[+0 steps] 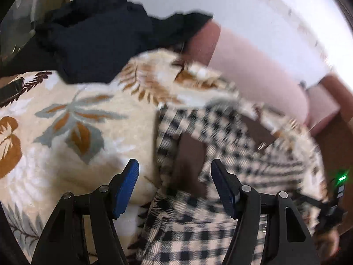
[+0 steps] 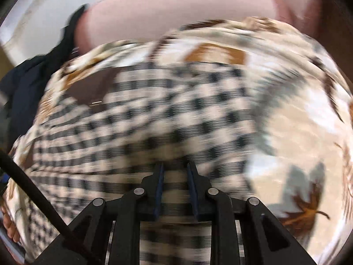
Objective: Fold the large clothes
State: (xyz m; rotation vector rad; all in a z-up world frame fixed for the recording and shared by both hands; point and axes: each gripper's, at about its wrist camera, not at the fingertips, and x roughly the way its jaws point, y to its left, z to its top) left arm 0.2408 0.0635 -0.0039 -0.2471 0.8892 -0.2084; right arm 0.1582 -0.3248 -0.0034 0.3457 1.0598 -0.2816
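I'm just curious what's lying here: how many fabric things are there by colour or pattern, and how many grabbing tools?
Black-and-cream checked garment: 1
Dark navy crumpled garment: 1
Cream leaf-print plush blanket beneath them: 1
Black two-finger tools with blue pads: 2, left tool and right tool
Total: 5

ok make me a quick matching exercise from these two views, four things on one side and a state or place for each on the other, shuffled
Things:
1. left gripper
2. right gripper
3. dark navy garment
4. leaf-print blanket

States or places:
A. heaped at the far left
B. spread under the checked garment
C. wide open, holding nothing
D. narrowed around checked cloth

Pairs: 1-C, 2-D, 3-A, 4-B
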